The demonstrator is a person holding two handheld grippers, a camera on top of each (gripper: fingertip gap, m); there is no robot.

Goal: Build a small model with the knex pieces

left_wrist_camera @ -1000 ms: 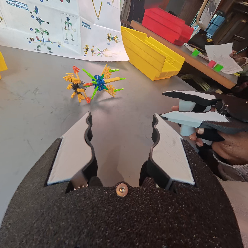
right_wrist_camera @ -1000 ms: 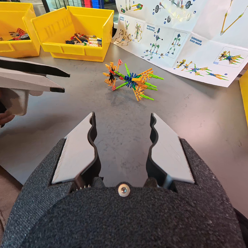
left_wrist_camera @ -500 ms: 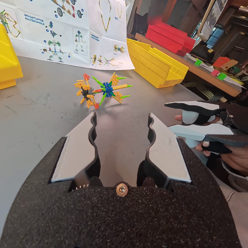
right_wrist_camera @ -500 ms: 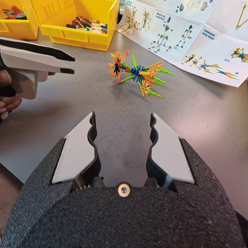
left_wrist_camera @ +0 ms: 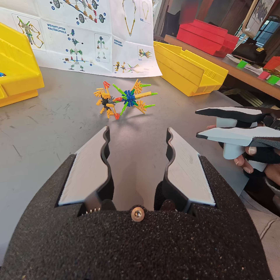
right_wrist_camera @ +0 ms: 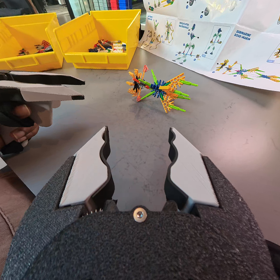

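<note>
Over the near edge of the scuffed grey metal bench [right_wrist_camera: 227, 136], the left gripper [left_wrist_camera: 137, 128] and right gripper [right_wrist_camera: 137, 128] hover side by side with jaws apart, holding nothing. Ahead of both, mid-bench, stands a spiky model of yellow, green, blue and orange plastic rods and connectors [left_wrist_camera: 125, 98], touched by neither. Toward the far edge lie open yellow plastic bins of small parts [right_wrist_camera: 104, 40] and a white folded instruction sheet [left_wrist_camera: 94, 37].

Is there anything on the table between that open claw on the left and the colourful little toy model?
No. In the left wrist view, only bare grey table lies between the open left gripper and the toy model; they are apart.
</note>
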